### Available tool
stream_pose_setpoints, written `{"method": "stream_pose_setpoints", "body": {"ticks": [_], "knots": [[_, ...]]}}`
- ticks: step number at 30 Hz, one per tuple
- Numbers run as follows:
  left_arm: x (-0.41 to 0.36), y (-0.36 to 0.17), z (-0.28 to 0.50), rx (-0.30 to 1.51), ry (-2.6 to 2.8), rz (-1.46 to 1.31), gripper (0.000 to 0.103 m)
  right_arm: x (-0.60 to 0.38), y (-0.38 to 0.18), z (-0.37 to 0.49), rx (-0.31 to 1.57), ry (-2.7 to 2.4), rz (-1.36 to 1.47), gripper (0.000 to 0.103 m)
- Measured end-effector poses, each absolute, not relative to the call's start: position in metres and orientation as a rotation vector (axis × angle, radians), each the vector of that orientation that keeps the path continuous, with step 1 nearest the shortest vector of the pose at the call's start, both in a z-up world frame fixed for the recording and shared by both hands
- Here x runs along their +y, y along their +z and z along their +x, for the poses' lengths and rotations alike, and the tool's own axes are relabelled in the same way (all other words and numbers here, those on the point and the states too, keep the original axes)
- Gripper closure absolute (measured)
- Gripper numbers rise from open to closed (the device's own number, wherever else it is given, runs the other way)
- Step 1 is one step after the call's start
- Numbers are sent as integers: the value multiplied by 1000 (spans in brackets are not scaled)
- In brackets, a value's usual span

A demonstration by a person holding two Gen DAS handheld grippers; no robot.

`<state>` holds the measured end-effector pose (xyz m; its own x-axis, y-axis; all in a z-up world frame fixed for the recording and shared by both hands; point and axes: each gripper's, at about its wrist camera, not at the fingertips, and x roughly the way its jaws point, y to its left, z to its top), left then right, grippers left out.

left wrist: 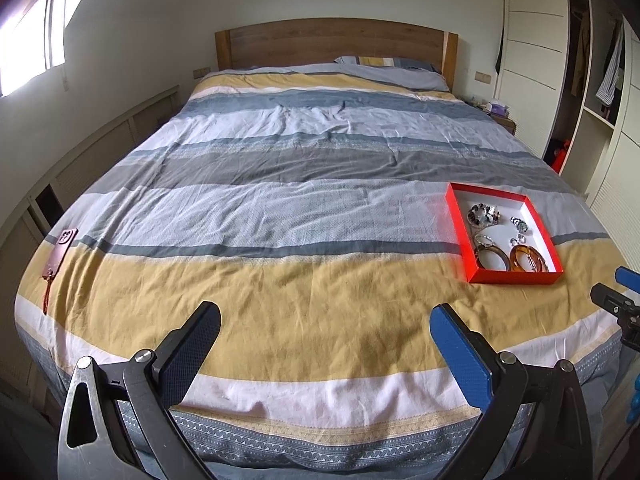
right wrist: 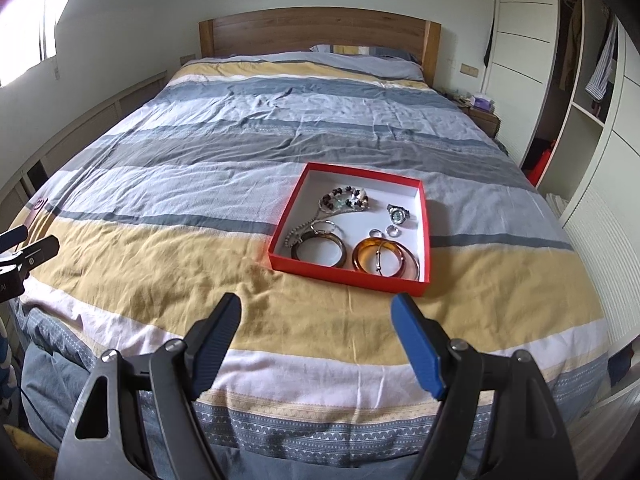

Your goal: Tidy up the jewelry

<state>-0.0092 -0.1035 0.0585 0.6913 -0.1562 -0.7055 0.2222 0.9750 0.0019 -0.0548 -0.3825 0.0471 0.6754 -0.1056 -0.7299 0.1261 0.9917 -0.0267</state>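
Observation:
A red tray [right wrist: 404, 288] with a white inside lies on the striped bed cover; it also shows in the left wrist view [left wrist: 456, 220]. In it lie a dark bangle [right wrist: 320, 253], an amber bangle [right wrist: 370, 256], a beaded bracelet [right wrist: 348, 198], a watch [right wrist: 398, 213], two rings [right wrist: 384, 233] and a chain [right wrist: 300, 232]. My right gripper [right wrist: 318, 312] is open and empty, just in front of the tray's near edge. My left gripper [left wrist: 324, 320] is open and empty over the yellow stripe, left of the tray.
A phone in a brown case with a strap [left wrist: 60, 252] lies near the bed's left edge. A wooden headboard [right wrist: 316, 32] and pillow [right wrist: 360, 54] are at the far end. A nightstand [right wrist: 482, 114] and white wardrobe [right wrist: 520, 60] stand on the right.

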Motion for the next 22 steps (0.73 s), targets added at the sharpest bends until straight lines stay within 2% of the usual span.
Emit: {"method": "stream_pose_setpoints", "body": {"ticks": [22], "knots": [[-105, 22, 15, 879, -225, 104, 1, -400, 7, -39, 921, -165, 69, 27]]}}
